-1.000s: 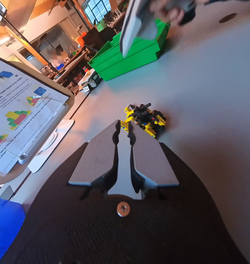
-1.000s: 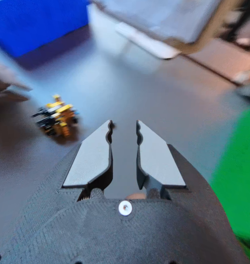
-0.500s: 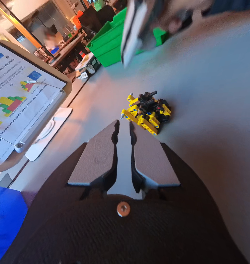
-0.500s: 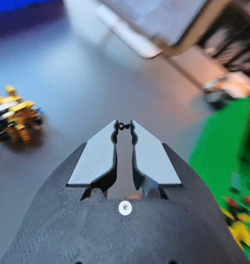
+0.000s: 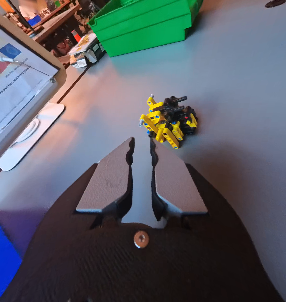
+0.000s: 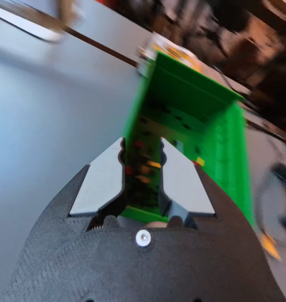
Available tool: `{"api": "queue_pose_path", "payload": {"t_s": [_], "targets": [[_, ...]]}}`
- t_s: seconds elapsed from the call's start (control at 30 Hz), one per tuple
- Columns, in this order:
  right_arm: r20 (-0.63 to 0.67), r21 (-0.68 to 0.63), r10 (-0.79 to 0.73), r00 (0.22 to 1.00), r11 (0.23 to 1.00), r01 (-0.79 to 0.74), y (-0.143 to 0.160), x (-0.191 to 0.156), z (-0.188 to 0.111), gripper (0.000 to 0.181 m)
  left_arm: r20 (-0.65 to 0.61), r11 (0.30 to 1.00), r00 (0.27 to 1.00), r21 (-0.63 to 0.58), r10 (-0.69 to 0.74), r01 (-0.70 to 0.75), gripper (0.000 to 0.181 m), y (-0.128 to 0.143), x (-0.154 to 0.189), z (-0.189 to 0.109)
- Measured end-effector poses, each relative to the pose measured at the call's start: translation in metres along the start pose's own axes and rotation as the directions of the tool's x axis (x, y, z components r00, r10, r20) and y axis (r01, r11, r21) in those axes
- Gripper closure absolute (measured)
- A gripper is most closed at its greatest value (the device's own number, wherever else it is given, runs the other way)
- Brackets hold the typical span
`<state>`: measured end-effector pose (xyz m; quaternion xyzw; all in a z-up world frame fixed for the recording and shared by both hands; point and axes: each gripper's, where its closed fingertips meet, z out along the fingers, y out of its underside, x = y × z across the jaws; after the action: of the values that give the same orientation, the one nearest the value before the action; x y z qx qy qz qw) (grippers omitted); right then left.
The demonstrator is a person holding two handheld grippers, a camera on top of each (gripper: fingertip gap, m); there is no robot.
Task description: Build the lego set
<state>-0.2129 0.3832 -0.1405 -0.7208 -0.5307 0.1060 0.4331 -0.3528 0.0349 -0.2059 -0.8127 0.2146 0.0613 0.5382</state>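
A partly built yellow and black lego model [image 5: 168, 121] lies on the grey table [image 5: 228, 85], just ahead and right of my left gripper [image 5: 142, 141]. The left gripper's jaws stand a narrow gap apart with nothing between them. My right gripper [image 6: 142, 140] is open and empty, pointing into the green bin [image 6: 220, 147]. Loose red [image 6: 129, 170] and yellow [image 6: 152, 164] pieces lie blurred in the bin between its fingers. The bin also shows in the left wrist view [image 5: 143, 27], beyond the model.
An instruction board [image 5: 16, 73] on a white stand base [image 5: 29, 135] is at the left. A small box [image 5: 85, 49] sits at the table's far edge by the bin. A blue object [image 5: 1, 253] is at the near left. Tip to tip, the grippers are about 35 cm apart.
My right gripper swung from the table by the model to over the green bin and its jaws widened; the small black piece seen between its tips no longer shows. The left view drew nearer the model.
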Motion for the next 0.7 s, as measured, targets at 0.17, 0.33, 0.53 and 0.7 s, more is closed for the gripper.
{"api": "queue_pose_path", "payload": {"t_s": [0.17,0.33,0.53,0.7], "targets": [[0.641,0.295,-0.313,0.701,0.943,0.151,-0.023,-0.211,-0.053,0.144,-0.056,0.998,0.997,0.037,-0.054,0.056,0.163,-0.007,-0.001,0.003],[0.763,0.376,-0.459,0.455,0.888,0.264,-0.002,-0.311,-0.039,0.152,-0.124,0.993,0.986,0.034,-0.111,0.116,0.159,-0.011,-0.003,0.015],[0.830,0.418,-0.473,0.295,0.878,0.233,-0.004,-0.329,-0.046,0.159,-0.255,0.990,0.956,-0.016,-0.142,0.143,0.168,-0.012,0.008,0.030],[0.847,0.461,-0.492,0.202,0.868,0.183,-0.003,-0.327,-0.054,0.178,-0.341,0.980,0.921,-0.007,-0.191,0.201,0.175,-0.016,0.011,0.028]]}}
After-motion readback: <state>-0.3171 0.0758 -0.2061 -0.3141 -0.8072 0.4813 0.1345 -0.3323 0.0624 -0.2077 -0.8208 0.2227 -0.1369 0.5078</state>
